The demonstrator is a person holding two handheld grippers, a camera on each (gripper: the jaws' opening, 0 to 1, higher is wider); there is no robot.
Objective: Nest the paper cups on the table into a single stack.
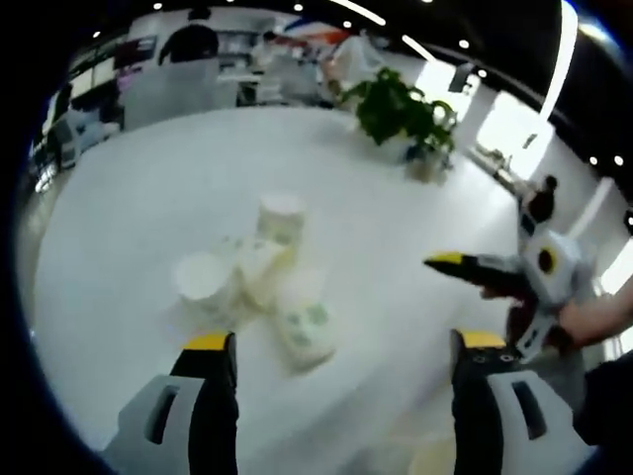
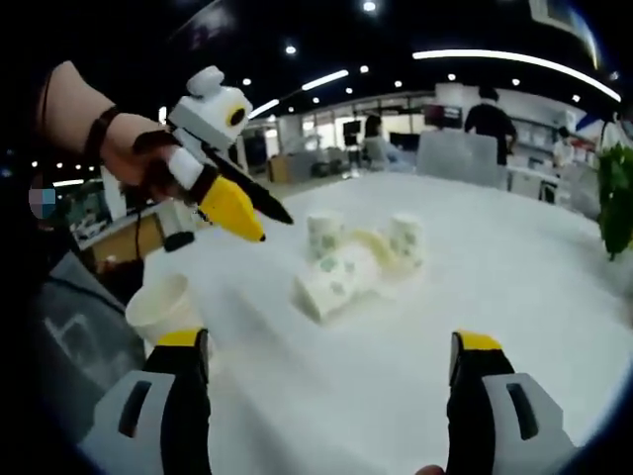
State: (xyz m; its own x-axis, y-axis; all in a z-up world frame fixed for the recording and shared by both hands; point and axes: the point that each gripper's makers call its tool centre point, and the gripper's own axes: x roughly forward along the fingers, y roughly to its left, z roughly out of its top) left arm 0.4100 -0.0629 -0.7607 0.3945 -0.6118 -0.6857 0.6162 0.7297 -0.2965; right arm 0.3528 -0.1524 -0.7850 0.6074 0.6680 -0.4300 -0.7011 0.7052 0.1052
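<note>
Several white paper cups with green print lie clustered on the round white table (image 1: 148, 178). In the left gripper view one cup (image 1: 280, 220) stands upright at the back, another (image 1: 201, 276) shows its open mouth, and one (image 1: 308, 328) lies on its side nearest my jaws. My left gripper (image 1: 346, 348) hovers open just short of them. My right gripper (image 1: 465, 263) reaches in from the right, apart from the cups. In the right gripper view a lying cup (image 2: 336, 278) sits between two upright cups (image 2: 324, 234) (image 2: 404, 236), and a single cup (image 2: 163, 307) rests near the left jaw. My right gripper (image 2: 329, 346) is open and holds nothing; the left gripper (image 2: 233, 205) hangs above the table.
A potted green plant (image 1: 406, 111) stands at the table's far side. A grey chair (image 1: 183, 84) and people are beyond the table. The table edge (image 2: 119, 297) drops off close to the single cup.
</note>
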